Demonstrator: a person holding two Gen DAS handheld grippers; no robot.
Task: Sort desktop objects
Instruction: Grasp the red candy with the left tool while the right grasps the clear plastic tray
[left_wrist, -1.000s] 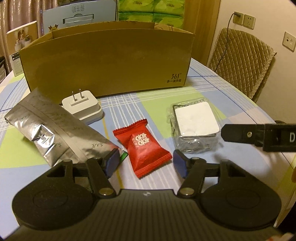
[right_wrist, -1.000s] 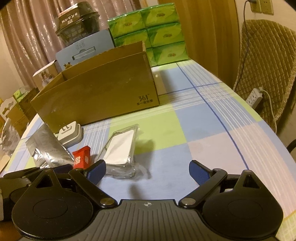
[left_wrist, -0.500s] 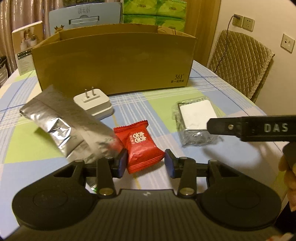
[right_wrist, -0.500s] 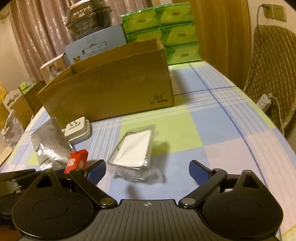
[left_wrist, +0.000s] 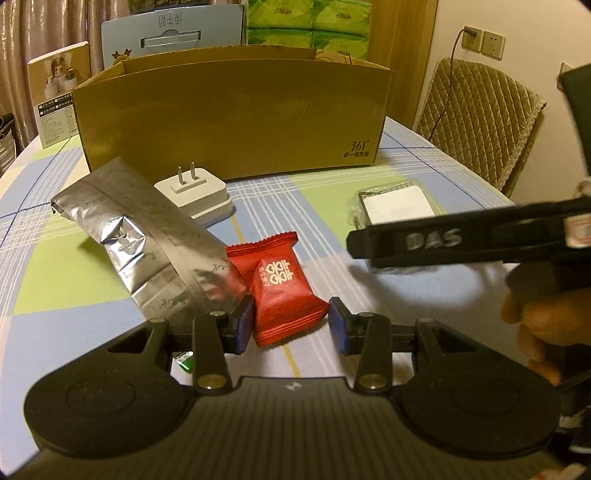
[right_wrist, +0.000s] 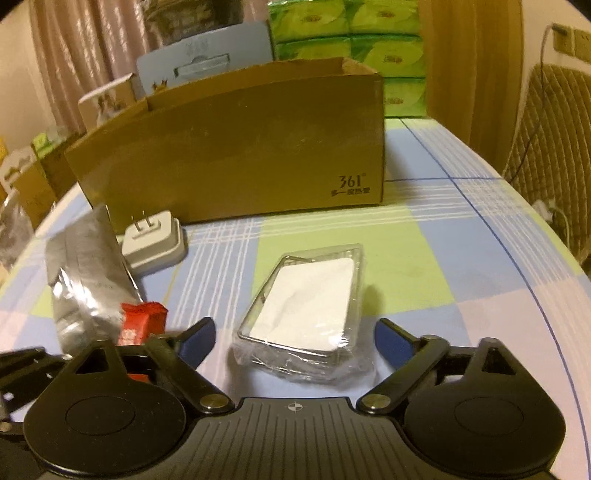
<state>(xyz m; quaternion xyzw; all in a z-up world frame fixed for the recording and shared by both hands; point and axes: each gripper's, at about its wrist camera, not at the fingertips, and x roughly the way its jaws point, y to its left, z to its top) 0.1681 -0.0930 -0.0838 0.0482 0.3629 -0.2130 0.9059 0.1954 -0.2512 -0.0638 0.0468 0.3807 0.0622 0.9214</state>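
The left tool (left_wrist: 291, 325), spread, straddles the light, crinkly red candy packet (left_wrist: 282, 286) on the counter (left_wrist: 110, 280), best pinched across its plump middle, while the right tool (right_wrist: 294, 338) gapes before the slippery wrapped box (right_wrist: 306, 310)

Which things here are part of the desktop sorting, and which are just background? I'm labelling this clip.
Part of the job:
red candy packet, between the left gripper fingers
plastic-wrapped white box, ahead of the open right gripper
silver foil pouch
white plug adapter
cardboard box

Just lying about:
green tissue packs
quilted chair
wall socket
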